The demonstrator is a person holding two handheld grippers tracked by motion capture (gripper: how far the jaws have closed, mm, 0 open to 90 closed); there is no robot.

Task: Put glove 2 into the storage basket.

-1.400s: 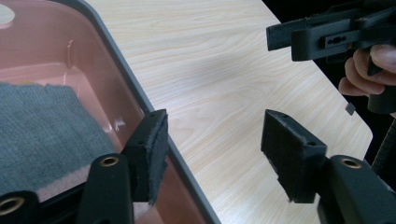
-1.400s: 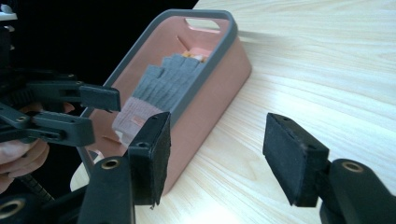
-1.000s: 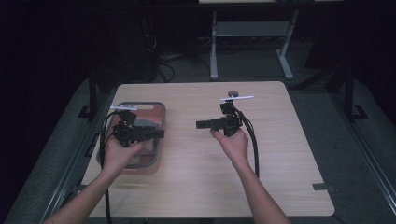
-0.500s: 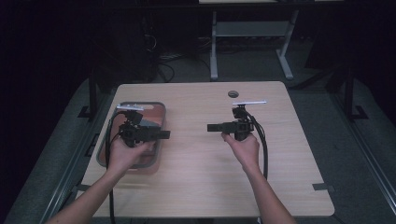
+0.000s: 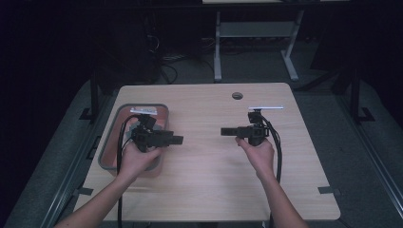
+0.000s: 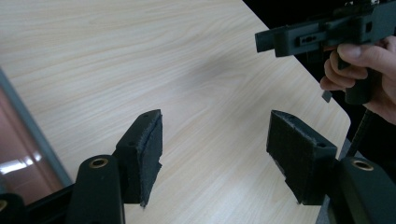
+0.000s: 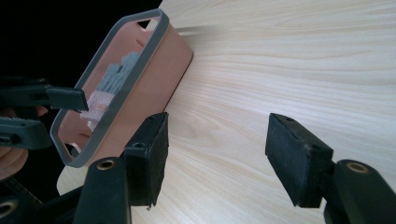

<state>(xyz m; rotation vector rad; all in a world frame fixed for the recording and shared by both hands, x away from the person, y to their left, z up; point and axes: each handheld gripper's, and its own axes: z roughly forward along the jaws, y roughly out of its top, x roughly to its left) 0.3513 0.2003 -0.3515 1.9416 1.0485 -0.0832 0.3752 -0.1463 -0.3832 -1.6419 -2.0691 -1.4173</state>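
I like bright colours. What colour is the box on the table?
The box is salmon pink with a grey rim, clearest in the right gripper view.

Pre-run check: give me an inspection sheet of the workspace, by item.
Surface: light wood table, bare in the middle, round hole near the far edge.
Job's things: pink bin with grey rim at table's left; flat grey and pink pieces inside.
Clutter: nothing seen.
Grippers: left tool open, nothing between its pads, held above the bin; right tool open, nothing between its pads, over bare wood.
Cables: black cable trails from the right tool toward the person.
Surroundings: dark room, grey desk frame behind.
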